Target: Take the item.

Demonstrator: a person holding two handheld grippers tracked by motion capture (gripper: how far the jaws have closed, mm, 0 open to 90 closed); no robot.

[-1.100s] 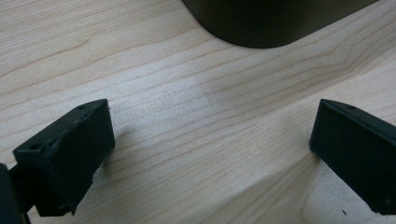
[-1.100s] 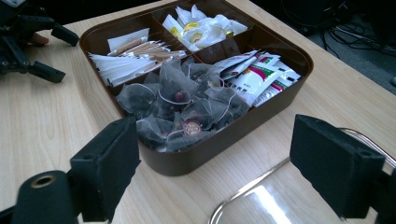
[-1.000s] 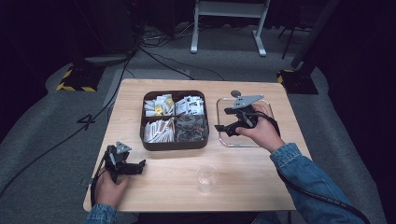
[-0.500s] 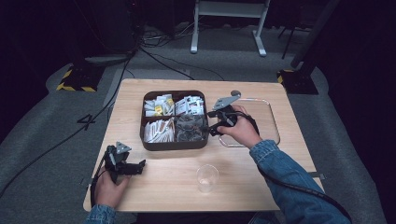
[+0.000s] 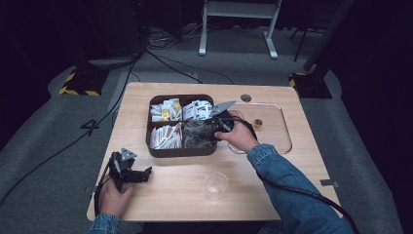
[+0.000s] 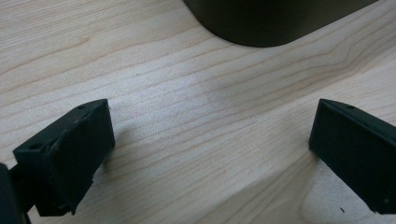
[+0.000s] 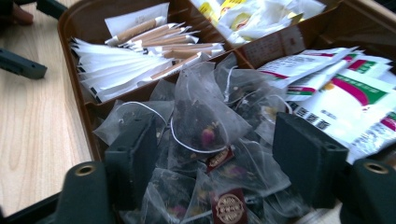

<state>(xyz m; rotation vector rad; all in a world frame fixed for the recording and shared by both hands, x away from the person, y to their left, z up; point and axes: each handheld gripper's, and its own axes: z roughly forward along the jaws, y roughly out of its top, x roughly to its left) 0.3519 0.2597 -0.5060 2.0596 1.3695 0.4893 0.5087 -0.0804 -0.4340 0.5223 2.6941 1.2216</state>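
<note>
A dark brown divided box (image 5: pixel 155 150) sits mid-table with four compartments. My right gripper (image 7: pixel 212 149) is open over the near right compartment, its jaws straddling a pile of clear pyramid tea bags (image 7: pixel 205 126); in the high view it (image 5: pixel 208 127) hovers at that compartment. White sachets with red and green print (image 7: pixel 341 98) fill the compartment beside the tea bags, and paper sticks (image 7: pixel 140 51) the one beyond. My left gripper (image 6: pixel 210 140) rests open above bare wood near the box's corner (image 6: pixel 261 23); in the high view it (image 5: pixel 146 173) lies at the table's front left.
An empty clear plastic cup (image 5: pixel 215 185) stands near the front edge. A clear shallow tray (image 5: pixel 277 141) lies right of the box with a small gold-capped item (image 5: pixel 257 123) in it. A cable (image 5: pixel 292 192) trails off the table's front right from the right gripper.
My right gripper has moved left from the clear tray to over the box's tea-bag compartment. The left gripper has stayed where it was.
</note>
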